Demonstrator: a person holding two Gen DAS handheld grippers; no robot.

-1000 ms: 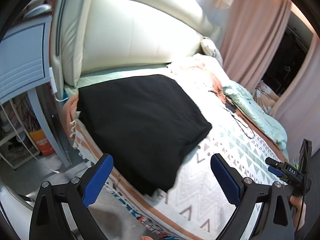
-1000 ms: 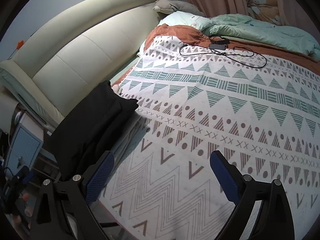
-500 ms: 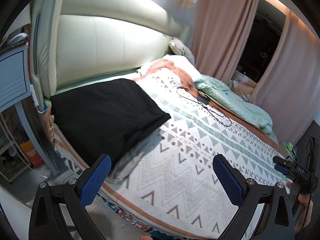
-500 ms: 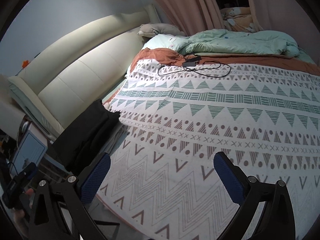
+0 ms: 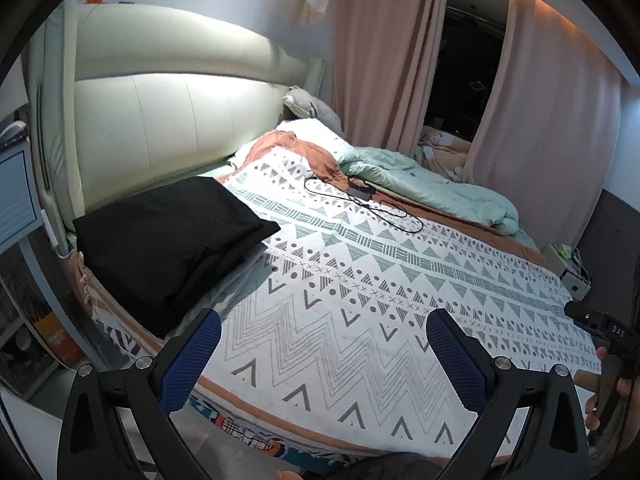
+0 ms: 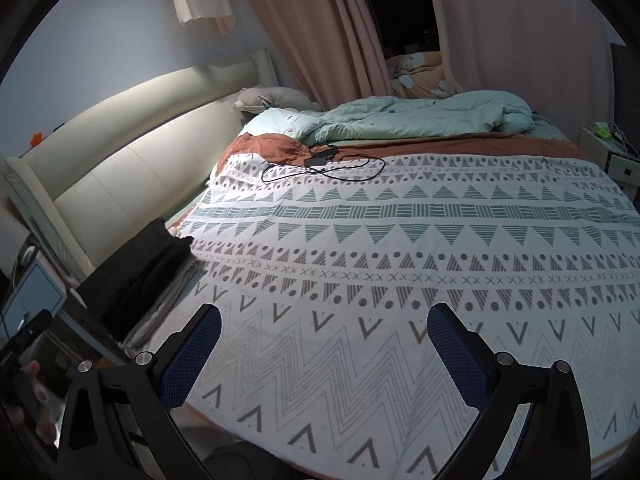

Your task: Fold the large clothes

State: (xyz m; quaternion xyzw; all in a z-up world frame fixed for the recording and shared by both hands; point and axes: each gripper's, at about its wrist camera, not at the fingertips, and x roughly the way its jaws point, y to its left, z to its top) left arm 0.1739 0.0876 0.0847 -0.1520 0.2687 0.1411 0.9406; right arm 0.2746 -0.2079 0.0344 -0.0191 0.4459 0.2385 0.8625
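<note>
Left gripper (image 5: 322, 344) low over the near edge of the bed (image 5: 280, 436), jaws spread wide, nothing between the blue pads (image 5: 192, 360). Right gripper (image 6: 324, 346) likewise over the near part of the patterned blanket (image 6: 400, 280), jaws wide apart and holding nothing.

Folded black clothes (image 5: 168, 240) flat on the near left corner of the bed, just in front of the cream headboard (image 5: 160, 128); left side lined up close to the mattress edge, right corner jutting onto the blanket. Seen again from the right wrist as a dark stack (image 6: 140, 264) at the far left.

Broad open stretch of blanket from the black stack rightward to the right edge of the bed. Farther back, a black cable with its charger block (image 5: 360, 196) loose on the blanket, then a crumpled mint duvet (image 5: 432, 188) along the far side. Pink curtains (image 5: 384, 52) behind. Nightstand (image 5: 16, 196) hard against the left edge of the bed, floor showing below.

At the right rim of the left wrist view, a hand (image 5: 600, 396) around the other gripper's handle, white letters "DAS" (image 5: 619, 333) readable on its black body.
</note>
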